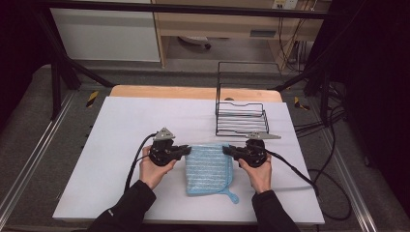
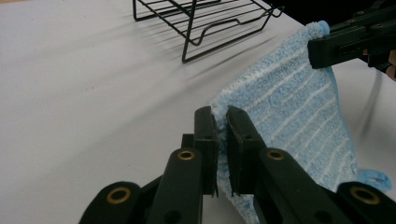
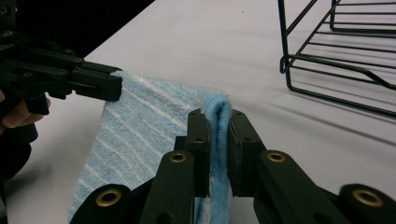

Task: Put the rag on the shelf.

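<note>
Pinching one top corner each, the left gripper (image 1: 186, 151) and right gripper (image 1: 227, 151) are clamped on the blue cloth (image 1: 209, 169), so it hangs spread between them at mid-frame. Its lower edge rests on the white surface (image 1: 121, 145), below the wire rack (image 1: 241, 116) at upper right.

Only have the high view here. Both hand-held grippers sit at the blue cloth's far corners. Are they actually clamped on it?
Observer: Yes. In the left gripper view, the left hand-held gripper pinches the cloth edge between both jaws.
Operator: And the right one?
Observer: The right hand-held gripper is shut on a bunched fold of the cloth's corner, which bulges up between its jaws.
Operator: Cloth off the table?
Observer: The gripped edge is raised and the cloth slopes down from it to the table.
Operator: Rack in the way?
Observer: The wire rack stands apart from the cloth.
</note>
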The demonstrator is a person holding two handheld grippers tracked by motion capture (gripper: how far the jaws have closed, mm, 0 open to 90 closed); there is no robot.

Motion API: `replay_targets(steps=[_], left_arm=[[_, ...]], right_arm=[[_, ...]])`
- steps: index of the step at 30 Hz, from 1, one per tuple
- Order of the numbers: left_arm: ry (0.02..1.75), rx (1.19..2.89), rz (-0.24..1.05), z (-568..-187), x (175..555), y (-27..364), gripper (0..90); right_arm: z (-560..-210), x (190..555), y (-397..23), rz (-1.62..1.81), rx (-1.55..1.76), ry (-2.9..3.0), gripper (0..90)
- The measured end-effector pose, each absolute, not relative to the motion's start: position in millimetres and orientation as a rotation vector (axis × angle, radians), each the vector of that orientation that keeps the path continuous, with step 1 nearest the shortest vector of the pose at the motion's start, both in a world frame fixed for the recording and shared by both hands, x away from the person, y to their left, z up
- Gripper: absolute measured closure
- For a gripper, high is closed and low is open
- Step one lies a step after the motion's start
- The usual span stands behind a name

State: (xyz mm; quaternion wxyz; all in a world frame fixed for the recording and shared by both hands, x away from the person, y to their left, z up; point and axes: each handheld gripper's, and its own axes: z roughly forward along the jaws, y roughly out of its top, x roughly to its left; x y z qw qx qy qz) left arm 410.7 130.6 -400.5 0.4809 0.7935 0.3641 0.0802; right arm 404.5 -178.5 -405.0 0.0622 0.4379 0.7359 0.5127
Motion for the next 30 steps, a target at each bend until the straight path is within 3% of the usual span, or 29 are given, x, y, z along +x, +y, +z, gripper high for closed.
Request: replay_targets(steps=[30], left_arm=[[0.774, 1.831, 0.298, -348.9, 388.9, 130.0, 83.4]], right_arm=[[-348.0, 376.3, -185.0, 1.621, 1.109, 2.085, 81.7]])
